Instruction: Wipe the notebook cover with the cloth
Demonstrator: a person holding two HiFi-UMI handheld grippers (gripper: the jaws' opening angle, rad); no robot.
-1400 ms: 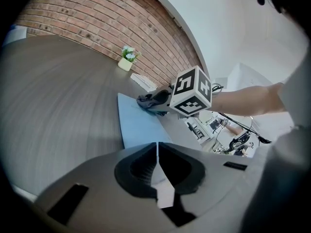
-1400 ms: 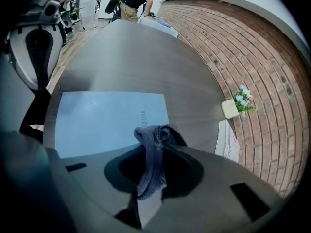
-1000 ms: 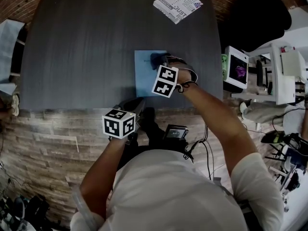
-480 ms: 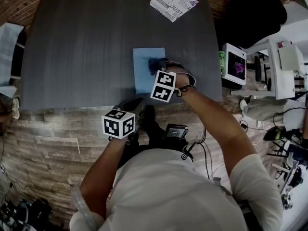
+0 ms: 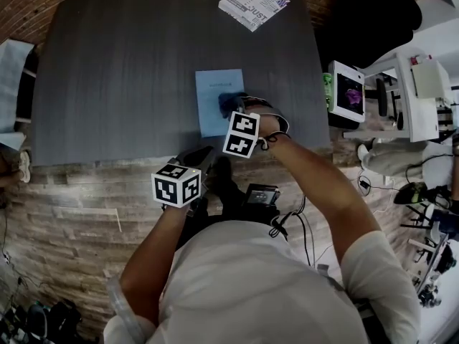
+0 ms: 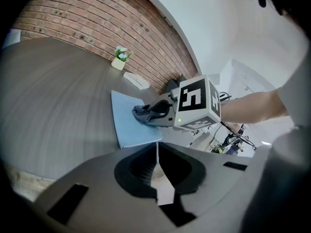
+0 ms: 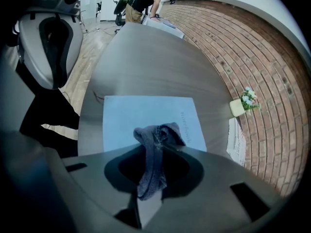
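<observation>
Pale-blue notebook [image 5: 210, 113] beneath crumpled cloth [image 5: 230, 104]

Dim, even light; heavy fisheye warping (dark vignetted corners).

The right gripper [image 5: 234, 109] is drawing back toward the person. It is dragging the dark cloth [image 5: 227, 103] pinched in its jaws down the right side of the light blue notebook [image 5: 210, 97], from near the cover's far edge to about its middle. In the head view the whole scene is drifting slightly up and left.
</observation>
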